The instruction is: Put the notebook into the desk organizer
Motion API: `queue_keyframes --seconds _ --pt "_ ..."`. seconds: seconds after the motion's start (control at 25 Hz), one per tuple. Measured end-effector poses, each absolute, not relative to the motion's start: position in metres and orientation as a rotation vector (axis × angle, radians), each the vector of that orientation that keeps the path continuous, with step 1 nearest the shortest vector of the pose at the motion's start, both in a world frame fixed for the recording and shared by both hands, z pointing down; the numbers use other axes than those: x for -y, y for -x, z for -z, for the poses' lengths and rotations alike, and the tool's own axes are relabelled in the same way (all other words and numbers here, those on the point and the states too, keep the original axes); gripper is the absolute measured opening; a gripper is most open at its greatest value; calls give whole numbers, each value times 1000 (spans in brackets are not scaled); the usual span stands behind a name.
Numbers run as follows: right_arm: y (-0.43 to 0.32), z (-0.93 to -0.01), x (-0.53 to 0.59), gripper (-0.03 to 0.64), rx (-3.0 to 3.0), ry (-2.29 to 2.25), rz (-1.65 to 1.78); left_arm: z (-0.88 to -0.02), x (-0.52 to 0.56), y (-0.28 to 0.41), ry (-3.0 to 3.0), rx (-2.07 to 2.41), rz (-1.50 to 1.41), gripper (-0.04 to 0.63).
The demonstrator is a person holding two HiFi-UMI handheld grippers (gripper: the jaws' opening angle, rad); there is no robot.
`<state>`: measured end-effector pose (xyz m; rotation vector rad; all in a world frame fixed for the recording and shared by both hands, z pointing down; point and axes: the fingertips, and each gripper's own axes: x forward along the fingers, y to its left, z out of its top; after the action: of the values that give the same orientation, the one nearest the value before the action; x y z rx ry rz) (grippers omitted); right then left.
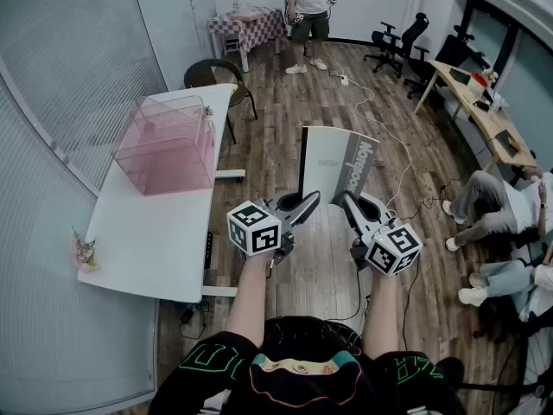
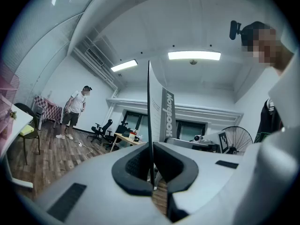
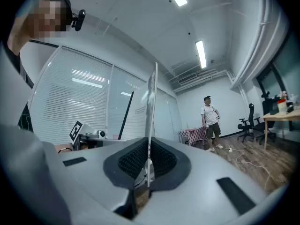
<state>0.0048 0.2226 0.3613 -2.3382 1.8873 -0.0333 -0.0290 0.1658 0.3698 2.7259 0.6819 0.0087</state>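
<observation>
Left claw [image 1: 312, 200] and right claw [image 1: 346, 201] pinch upright notebook [image 1: 339, 164] lettered "Notebook"; pink organizer [image 1: 166, 145] on table [image 1: 147, 240], far left.

Both bare forearms reach forward side by side; the left gripper [image 1: 311, 201] and right gripper [image 1: 347, 202] angle inward, tips near each other; each has its jaws pinched on the upright notebook [image 1: 335, 158].
</observation>
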Motion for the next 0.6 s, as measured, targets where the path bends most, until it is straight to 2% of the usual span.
queue_keyframes --seconds 0.6 --pt "-27 -360 -229 14 -1873 2376 36 -369 -173 8 -2739 -657 9 5"
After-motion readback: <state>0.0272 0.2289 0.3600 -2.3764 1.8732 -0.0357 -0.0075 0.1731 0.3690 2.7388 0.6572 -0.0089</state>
